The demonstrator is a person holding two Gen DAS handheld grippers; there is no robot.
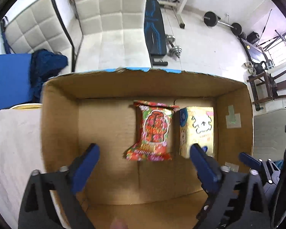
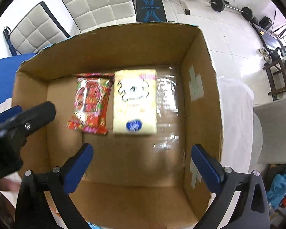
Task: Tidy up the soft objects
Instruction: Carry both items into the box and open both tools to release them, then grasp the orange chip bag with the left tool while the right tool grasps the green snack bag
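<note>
1. Two soft packs are seen flat on the floor of the box: a red pack on the left and a yellow pack on the right. They lie just beside each other, toward the far wall. Whether their edges touch cannot be told through the blur.
2. Glare is noted on the box floor right of the yellow pack, probably clear film or tape; it is too blurred to name.
3. Left gripper: held above the near part of the box and aimed down and forward. Its fingers are spread wide and nothing is held between them.
4. Right gripper: held likewise over the near right of the box, fingers spread wide, nothing gripped. The left gripper's body is seen at the left edge of the right view, so the two tools are close together.
5. Risk: a knock between the two tools may be expected if either is swung sideways, given how near they hang.
6. Risk: a finger may be caught on the near wall of the box if a gripper is drawn back low.
7. Risk: the neat row may be disturbed if a further pack is dropped from height; the red pack looks light and crinkly and would be shifted easily.
8. Both frames are motion-blurred, so fine contact cannot be judged.
</note>
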